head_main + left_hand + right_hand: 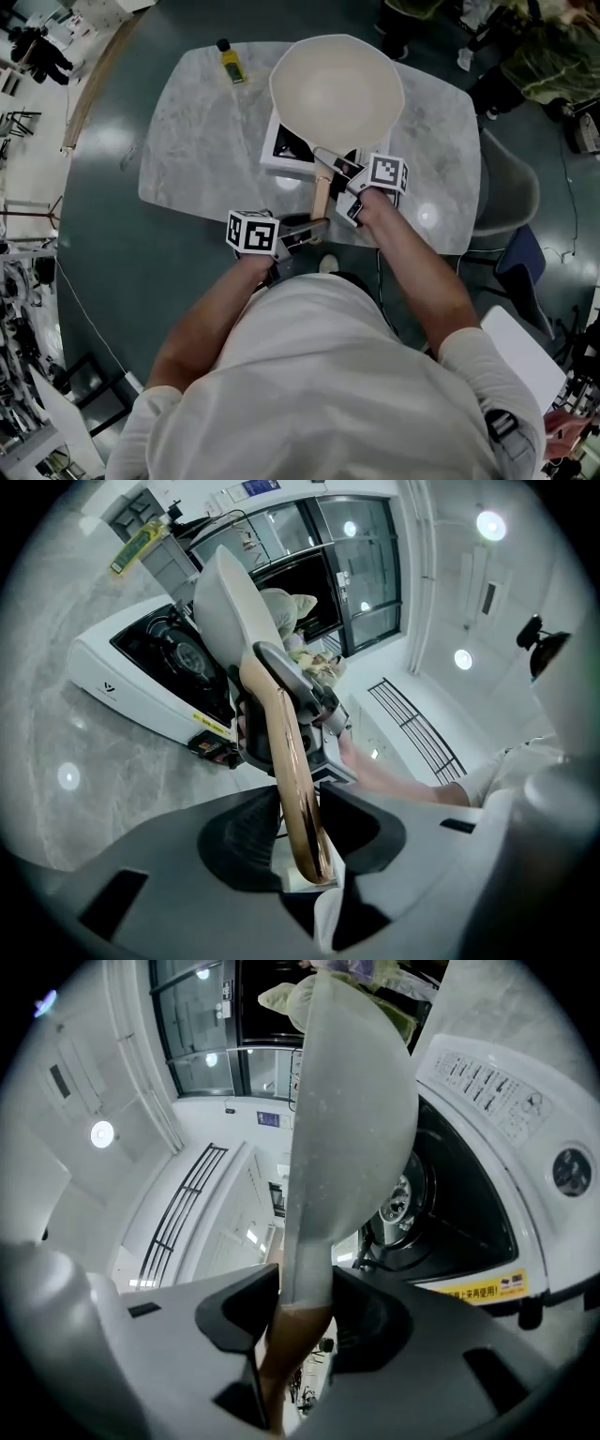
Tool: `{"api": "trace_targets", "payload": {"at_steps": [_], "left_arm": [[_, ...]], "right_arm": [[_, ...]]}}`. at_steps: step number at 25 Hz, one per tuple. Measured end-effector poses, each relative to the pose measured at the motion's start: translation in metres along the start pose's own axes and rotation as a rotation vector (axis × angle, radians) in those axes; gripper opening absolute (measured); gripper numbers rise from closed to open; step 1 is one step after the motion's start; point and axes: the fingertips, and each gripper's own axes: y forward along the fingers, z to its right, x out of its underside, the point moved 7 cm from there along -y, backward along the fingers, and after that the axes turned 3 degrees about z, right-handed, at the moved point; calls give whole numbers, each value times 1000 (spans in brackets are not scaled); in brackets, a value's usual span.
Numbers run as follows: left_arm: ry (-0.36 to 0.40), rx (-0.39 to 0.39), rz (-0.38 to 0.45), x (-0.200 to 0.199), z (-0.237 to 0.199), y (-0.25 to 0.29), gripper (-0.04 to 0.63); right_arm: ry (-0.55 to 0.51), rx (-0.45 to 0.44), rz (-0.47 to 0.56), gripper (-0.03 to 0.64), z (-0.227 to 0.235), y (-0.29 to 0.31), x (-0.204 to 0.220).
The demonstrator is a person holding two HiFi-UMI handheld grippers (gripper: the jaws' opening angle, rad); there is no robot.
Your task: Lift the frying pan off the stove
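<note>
Two holds: both on one handle (322, 192) – each gripper has it clamped.
Bottle (230, 61): small, yellow, dark cap; lying at the far left of the table (187, 141), well apart from everything else.
Table: pale marble top, rounded corners.
Left gripper (305, 230): at the near end of the handle, close to the person's body. In the left gripper view its jaws (300, 846) stand narrow, with both pads pressed on the rounded wooden tip.
Stove (281, 150): white single-burner unit near the table's middle, yellow label on its front edge. Its black burner shows in both gripper views (178, 653) (441, 1194).
Pan (337, 89): cream, wide and empty, held over the stove and covering most of it in the head view. In the left gripper view it (234, 602) tilts up, clear of the burner; in the right gripper view it (352, 1101) is seen edge-on beside the burner.
Handle: wooden, running from the pan's grey neck back towards the person (291, 771).
Right gripper (339, 173): further up the handle, just behind the pan. In the right gripper view its jaws (305, 1312) close on the spot where the grey neck meets the wood (286, 1354).
Chair (511, 192): grey, at the table's right edge.
</note>
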Motion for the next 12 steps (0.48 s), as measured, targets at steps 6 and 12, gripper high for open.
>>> {"api": "trace_targets", "payload": {"at_steps": [6, 12], "left_arm": [[59, 77, -75, -5, 23, -5, 141], [100, 185, -173, -1, 61, -7, 141]], "right_arm": [[2, 25, 129, 172, -24, -32, 2], [-56, 52, 255, 172, -65, -74, 11]]}}
